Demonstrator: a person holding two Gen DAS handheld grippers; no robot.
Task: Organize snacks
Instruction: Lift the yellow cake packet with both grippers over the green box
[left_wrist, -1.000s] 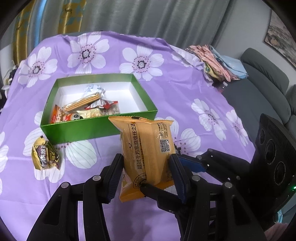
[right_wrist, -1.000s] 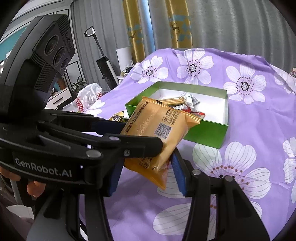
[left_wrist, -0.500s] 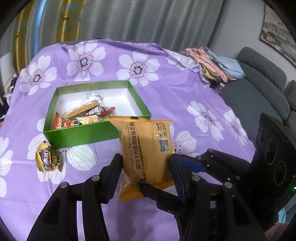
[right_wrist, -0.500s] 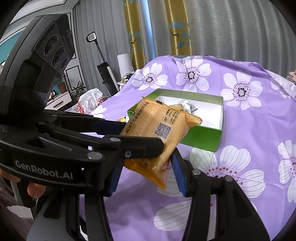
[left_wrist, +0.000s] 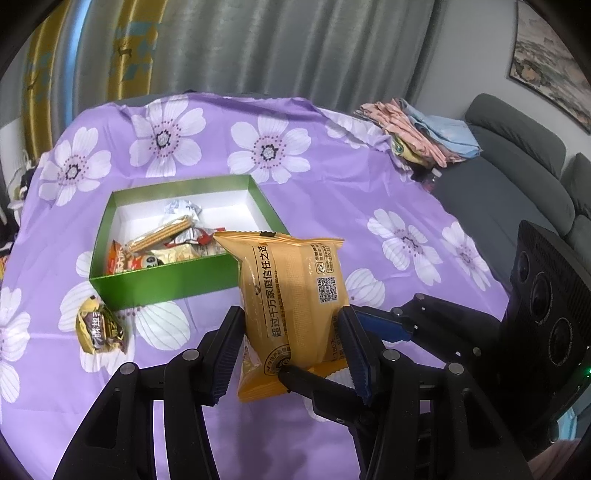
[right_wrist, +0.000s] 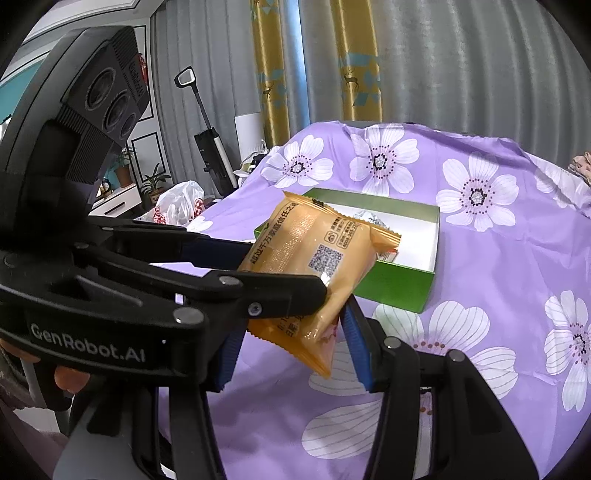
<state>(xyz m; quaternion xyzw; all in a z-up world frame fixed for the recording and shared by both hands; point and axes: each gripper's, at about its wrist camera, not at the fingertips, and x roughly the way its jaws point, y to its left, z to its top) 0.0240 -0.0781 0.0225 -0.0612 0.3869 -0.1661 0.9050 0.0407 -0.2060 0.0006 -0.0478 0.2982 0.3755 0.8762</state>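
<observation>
An orange snack packet is held in the air above the purple flowered tablecloth, in front of the green box. My left gripper and my right gripper both close on it, crossing each other; the right gripper's fingers reach in from the right in the left wrist view. The packet hides part of the box in the right wrist view. The box holds several snacks, among them a wafer pack. A small gold-wrapped snack lies on the cloth left of the box.
A pile of folded clothes lies at the table's far right edge. A grey sofa stands to the right. A white plastic bag and a vacuum cleaner stand beyond the table's left side.
Both grippers have lifted the orange packet higher and back from the box, which now looks smaller and farther. The grip is unchanged.
</observation>
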